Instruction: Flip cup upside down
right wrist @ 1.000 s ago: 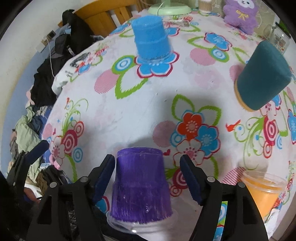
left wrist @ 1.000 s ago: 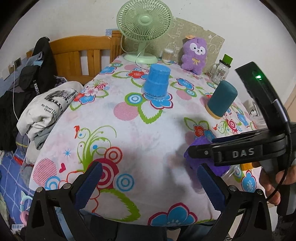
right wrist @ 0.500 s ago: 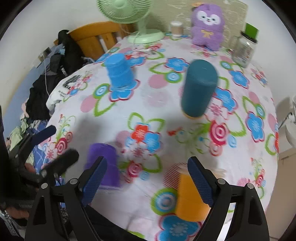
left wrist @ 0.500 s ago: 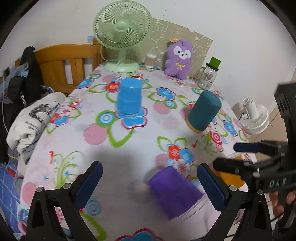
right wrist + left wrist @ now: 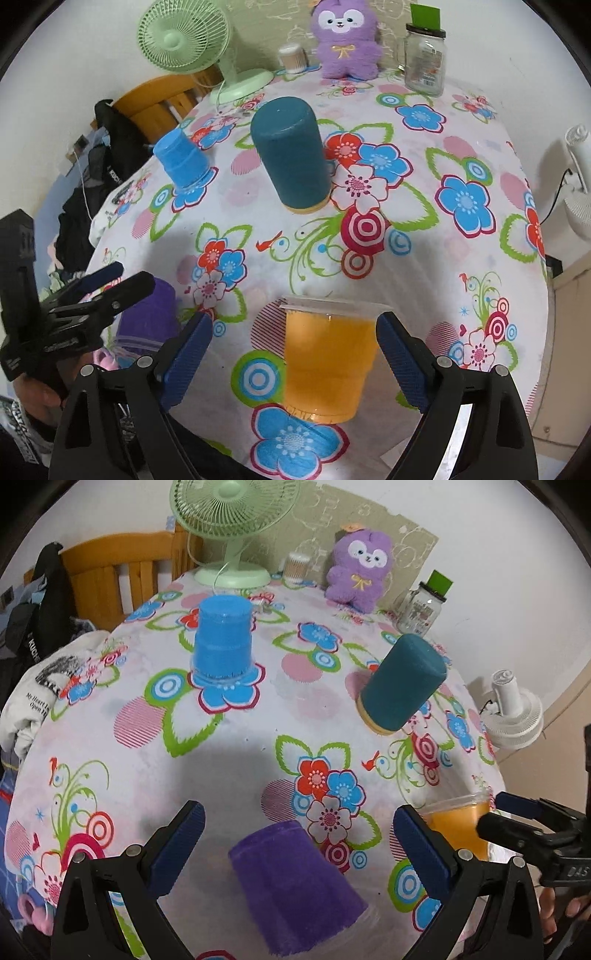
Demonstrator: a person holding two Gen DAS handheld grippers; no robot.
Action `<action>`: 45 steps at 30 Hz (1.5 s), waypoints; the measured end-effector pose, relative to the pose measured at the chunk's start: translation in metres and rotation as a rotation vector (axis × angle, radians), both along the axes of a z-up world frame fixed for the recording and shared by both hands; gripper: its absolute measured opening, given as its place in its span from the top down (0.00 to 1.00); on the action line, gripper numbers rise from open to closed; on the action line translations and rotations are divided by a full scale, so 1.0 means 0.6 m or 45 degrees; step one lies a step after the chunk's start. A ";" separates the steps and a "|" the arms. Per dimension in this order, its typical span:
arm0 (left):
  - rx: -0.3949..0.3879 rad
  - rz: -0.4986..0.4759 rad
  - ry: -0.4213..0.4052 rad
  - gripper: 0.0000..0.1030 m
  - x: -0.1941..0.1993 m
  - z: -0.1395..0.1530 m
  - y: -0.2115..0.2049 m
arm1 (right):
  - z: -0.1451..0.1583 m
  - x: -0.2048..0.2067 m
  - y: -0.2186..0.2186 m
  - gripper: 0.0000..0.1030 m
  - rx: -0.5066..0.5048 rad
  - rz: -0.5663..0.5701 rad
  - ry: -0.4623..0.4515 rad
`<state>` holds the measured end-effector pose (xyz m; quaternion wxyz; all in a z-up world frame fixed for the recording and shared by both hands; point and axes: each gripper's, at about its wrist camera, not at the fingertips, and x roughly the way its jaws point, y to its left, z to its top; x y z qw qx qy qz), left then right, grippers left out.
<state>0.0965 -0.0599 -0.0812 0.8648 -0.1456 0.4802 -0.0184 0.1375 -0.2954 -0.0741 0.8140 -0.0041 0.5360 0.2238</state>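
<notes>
An orange cup [image 5: 327,360] stands upright, mouth up, near the table's front edge, between the open fingers of my right gripper [image 5: 293,356]; it touches neither pad. It also shows in the left wrist view [image 5: 460,825]. A purple cup [image 5: 295,886] stands upside down between the open fingers of my left gripper [image 5: 295,853], untouched; it shows partly hidden in the right wrist view [image 5: 147,317]. A blue cup [image 5: 223,640] and a teal cup [image 5: 400,683] stand upside down farther back.
A flowered cloth covers the table [image 5: 258,746]. At the back stand a green fan [image 5: 232,513], a purple plush toy [image 5: 360,570] and a glass jar [image 5: 424,607]. A wooden chair with clothes [image 5: 48,602] is at the left, a white fan [image 5: 513,716] at the right.
My right gripper let go of the upside-down purple cup and moved right, framing the orange cup. My left gripper swung right and now frames the purple cup.
</notes>
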 end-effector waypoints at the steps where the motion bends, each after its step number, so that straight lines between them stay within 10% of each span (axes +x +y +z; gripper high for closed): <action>1: -0.002 0.006 0.009 0.00 0.002 -0.004 -0.001 | -0.002 0.002 -0.003 0.11 0.004 0.000 0.002; 19: -0.016 0.057 0.145 0.00 0.009 -0.038 0.000 | -0.022 0.004 -0.024 0.11 0.035 -0.011 0.032; 45: -0.051 0.023 0.198 0.43 0.001 -0.048 -0.003 | -0.020 0.002 -0.019 0.11 0.035 -0.009 0.026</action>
